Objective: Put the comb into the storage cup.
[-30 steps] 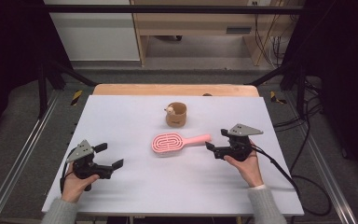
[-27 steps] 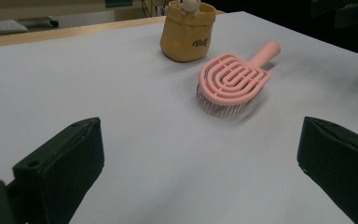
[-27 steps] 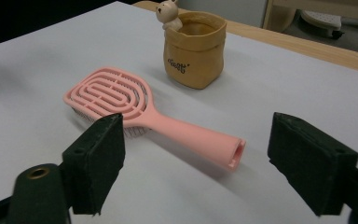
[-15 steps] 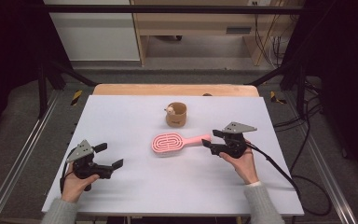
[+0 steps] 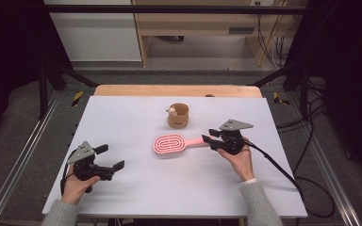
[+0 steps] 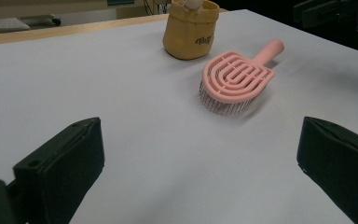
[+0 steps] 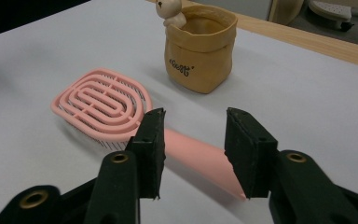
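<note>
Early stage, by the look of it: pink brush (image 5: 172,144) flat on the tabletop (image 5: 122,117), bristles down, not yet lifted. Handle between the jaws of the right tool (image 7: 193,140), which have just been closing around it, a gap still showing on each side, so no firm grip yet. Left tool (image 5: 107,159) released, well apart. Left to do: clamping, lifting, perhaps toward the tan pouch (image 5: 178,115) just beyond.
</note>
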